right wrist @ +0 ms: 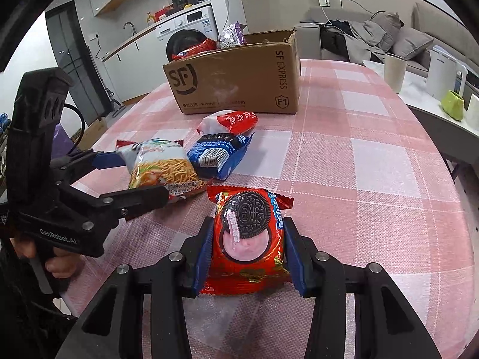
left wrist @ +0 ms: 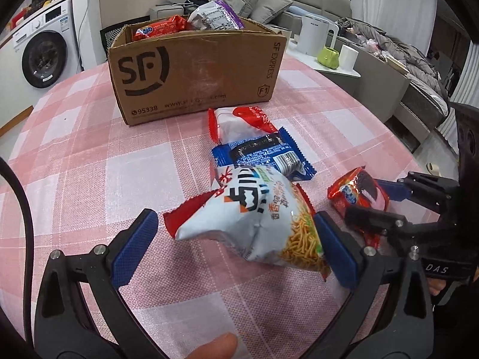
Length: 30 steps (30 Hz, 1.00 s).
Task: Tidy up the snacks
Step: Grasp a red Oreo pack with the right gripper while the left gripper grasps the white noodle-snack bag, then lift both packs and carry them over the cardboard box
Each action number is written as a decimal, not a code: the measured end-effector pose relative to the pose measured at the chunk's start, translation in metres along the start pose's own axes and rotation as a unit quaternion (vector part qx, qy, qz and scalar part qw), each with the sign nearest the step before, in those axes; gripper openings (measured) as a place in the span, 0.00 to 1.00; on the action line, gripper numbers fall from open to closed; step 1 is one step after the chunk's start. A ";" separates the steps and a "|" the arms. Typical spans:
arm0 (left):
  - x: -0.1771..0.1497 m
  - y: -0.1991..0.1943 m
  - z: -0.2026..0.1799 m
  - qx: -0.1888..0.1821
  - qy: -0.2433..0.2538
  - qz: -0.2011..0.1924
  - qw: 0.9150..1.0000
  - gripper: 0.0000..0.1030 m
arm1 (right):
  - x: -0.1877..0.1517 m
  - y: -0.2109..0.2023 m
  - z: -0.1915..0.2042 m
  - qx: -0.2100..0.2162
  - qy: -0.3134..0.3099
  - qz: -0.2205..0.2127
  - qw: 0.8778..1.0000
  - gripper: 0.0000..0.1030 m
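Right wrist view first: our right gripper (right wrist: 248,236) has its blue pads pressed against both sides of a red Oreo packet (right wrist: 248,239), clamped tight, the packet's lower end between the fingers and its top pointing toward the box. In the left wrist view we see our left gripper (left wrist: 236,230) standing wide, with a white noodle-snack bag (left wrist: 254,218) between its blue pads; the right-hand pad touches the bag's edge, the other pad stands clear of it, so we cannot call it a grip. A fingertip (left wrist: 215,347) shows at the bottom edge of that view.

Just beyond the noodle bag lies a blue wrapper (left wrist: 263,152), and past that a red-and-white packet (left wrist: 242,122), the three overlapping in a row that runs toward the cardboard box (left wrist: 194,68). The box sits toward the far edge of the tabletop (left wrist: 89,149), which is covered in a pink checked cloth. Inside the box we see a red packet (left wrist: 158,28) and a silver-and-purple bag (left wrist: 215,15) sticking up above the rim.

Beyond the table we see a washing machine (left wrist: 42,48), a grey sofa (left wrist: 269,3), and a side counter with a white kettle (left wrist: 314,34) and a small green pot (left wrist: 329,56).
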<state>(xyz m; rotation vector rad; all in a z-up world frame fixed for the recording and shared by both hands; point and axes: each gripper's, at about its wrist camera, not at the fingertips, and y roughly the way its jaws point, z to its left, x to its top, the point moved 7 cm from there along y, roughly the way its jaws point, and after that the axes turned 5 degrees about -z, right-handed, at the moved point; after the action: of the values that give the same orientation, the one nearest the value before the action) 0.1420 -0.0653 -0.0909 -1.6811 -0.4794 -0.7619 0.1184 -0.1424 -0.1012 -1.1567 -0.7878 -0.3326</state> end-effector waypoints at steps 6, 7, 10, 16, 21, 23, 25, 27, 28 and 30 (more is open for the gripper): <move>-0.001 -0.004 -0.009 -0.050 0.012 -0.009 0.999 0.67 | 0.000 0.000 0.001 0.002 0.000 0.001 1.000 0.44; -0.001 -0.006 -0.011 -0.051 0.019 -0.012 0.998 0.65 | 0.000 0.000 0.001 0.003 0.000 0.001 1.000 0.44; -0.001 -0.007 -0.014 -0.047 0.030 -0.020 0.998 0.61 | 0.000 0.000 0.002 0.004 0.000 0.000 1.000 0.44; -0.002 -0.012 -0.009 -0.055 0.015 -0.024 0.998 0.54 | 0.002 -0.002 0.003 0.004 -0.001 -0.006 1.000 0.44; -0.001 -0.018 -0.002 -0.053 0.008 -0.031 0.998 0.53 | 0.005 -0.005 0.004 0.004 -0.003 -0.012 1.000 0.44; 0.001 -0.022 0.001 -0.053 0.004 -0.037 0.998 0.53 | 0.007 -0.006 0.005 0.003 -0.004 -0.016 1.000 0.44; 0.003 -0.027 0.003 -0.052 0.002 -0.046 0.998 0.53 | 0.009 -0.007 0.006 0.004 -0.005 -0.019 1.000 0.44; 0.006 -0.032 0.005 -0.051 0.000 -0.055 0.997 0.52 | 0.011 -0.009 0.006 0.004 -0.006 -0.022 1.000 0.44; 0.008 -0.035 0.006 -0.050 -0.002 -0.060 0.997 0.53 | 0.013 -0.010 0.007 0.004 -0.006 -0.024 1.000 0.44; 0.010 -0.040 0.009 -0.047 -0.004 -0.069 0.997 0.53 | 0.016 -0.011 0.007 0.004 -0.007 -0.027 1.000 0.44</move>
<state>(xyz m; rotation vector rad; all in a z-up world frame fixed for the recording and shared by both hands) 0.1243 -0.0473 -0.0569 -1.7523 -0.5771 -0.8904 0.1194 -0.1377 -0.0812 -1.1327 -0.8332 -0.3673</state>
